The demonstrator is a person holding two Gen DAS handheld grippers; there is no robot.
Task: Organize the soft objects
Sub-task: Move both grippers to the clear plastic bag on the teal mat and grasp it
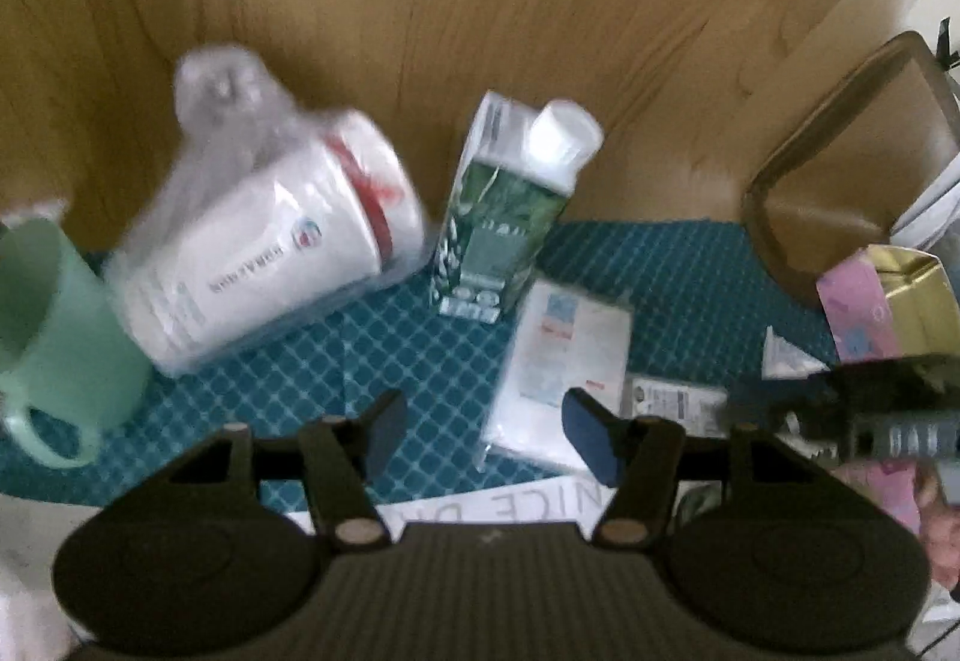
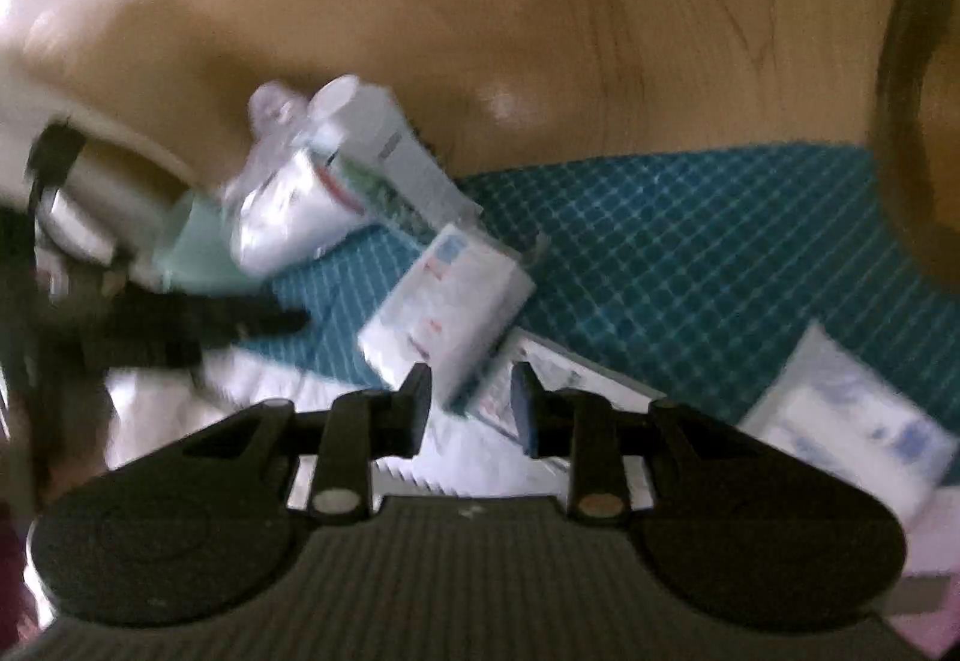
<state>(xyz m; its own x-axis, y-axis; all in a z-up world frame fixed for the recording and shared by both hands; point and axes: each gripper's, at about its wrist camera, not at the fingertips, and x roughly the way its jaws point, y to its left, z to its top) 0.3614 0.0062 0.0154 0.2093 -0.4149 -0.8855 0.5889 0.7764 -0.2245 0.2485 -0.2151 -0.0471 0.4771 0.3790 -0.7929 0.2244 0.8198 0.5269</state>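
In the left wrist view, my left gripper (image 1: 486,433) hangs open over a teal quilted mat (image 1: 660,271) with nothing between its fingers. A white tissue packet (image 1: 564,355) lies flat just beyond its right finger. Behind stand a plastic bag of white paper cups (image 1: 270,253) and a green carton with a white cap (image 1: 504,217). In the blurred right wrist view, my right gripper (image 2: 470,403) has its jaws a narrow gap apart with nothing gripped. The same tissue packet (image 2: 450,313) lies just beyond its tips. Another white packet with blue print (image 2: 852,421) lies at the right.
A mint mug (image 1: 54,325) stands at the mat's left edge. A pink and gold box (image 1: 882,301) and a brown chair (image 1: 852,169) are at the right. A printed sheet (image 1: 480,508) lies under my left gripper. The wooden table (image 1: 480,1) stretches behind.
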